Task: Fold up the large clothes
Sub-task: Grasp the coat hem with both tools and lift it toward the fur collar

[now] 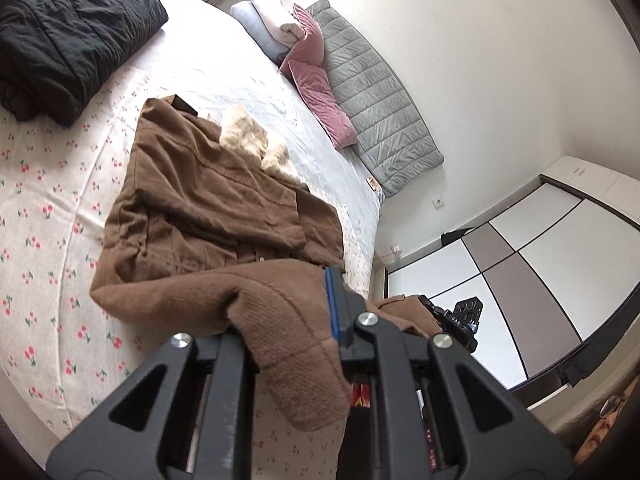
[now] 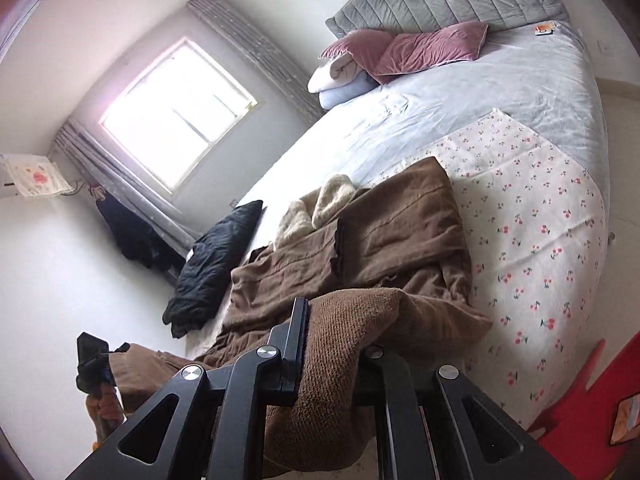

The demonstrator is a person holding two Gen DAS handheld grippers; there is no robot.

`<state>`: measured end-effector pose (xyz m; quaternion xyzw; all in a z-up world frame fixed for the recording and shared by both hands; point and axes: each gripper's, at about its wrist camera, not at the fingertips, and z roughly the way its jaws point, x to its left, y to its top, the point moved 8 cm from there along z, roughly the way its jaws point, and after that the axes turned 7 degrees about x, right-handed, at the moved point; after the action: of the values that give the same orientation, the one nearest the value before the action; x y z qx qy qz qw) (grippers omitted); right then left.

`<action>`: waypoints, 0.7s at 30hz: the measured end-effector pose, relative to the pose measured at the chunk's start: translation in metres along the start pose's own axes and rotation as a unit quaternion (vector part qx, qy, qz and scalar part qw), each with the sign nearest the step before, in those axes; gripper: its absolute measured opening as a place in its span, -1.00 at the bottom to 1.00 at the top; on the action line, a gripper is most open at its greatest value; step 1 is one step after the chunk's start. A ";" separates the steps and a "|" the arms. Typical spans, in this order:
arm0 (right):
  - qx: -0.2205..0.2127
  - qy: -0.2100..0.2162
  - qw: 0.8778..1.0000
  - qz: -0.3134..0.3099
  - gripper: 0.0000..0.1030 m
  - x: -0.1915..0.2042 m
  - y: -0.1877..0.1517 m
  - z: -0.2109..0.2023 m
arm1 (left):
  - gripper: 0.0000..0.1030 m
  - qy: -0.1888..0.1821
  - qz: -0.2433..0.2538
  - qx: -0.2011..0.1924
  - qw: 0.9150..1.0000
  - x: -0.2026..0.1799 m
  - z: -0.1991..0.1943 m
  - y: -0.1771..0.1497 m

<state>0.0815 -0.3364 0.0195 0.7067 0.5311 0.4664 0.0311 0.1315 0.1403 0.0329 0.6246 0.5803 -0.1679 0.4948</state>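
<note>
Gripping brown coat [image 1: 208, 200] hem, both grippers' fingers clenched | left fingers [image 1: 331, 304] half-buried | right fingertips [image 2: 298, 332] cloth-covered

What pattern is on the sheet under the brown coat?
White with small red cherries and green leaves; the sheet under the brown coat shows best in the right wrist view.

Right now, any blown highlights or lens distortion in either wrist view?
Right wrist view: window blown out white, hazy glow around it, strong fisheye bend on the bed. Left wrist view: sheet near the black jacket overexposed, wardrobe lines curve, corners vignetted dark.
</note>
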 end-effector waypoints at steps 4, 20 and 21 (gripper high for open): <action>-0.019 -0.009 1.000 0.016 -0.79 -0.013 0.050 0.026 | -0.71 0.021 0.000 -0.036 0.999 0.011 0.014 0.062; 0.065 -0.134 0.985 0.086 -0.76 -0.136 0.140 0.234 | -0.67 0.253 0.002 0.001 0.968 0.174 0.193 0.188; 0.067 -0.133 0.984 0.098 -0.75 -0.145 0.138 0.240 | -0.66 0.262 0.006 0.003 0.965 0.182 0.198 0.188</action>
<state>0.3473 -0.4009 -0.1319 0.8112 0.4807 0.3329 0.0082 0.4204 0.1114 -0.1204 0.6516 0.6857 0.0027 0.3244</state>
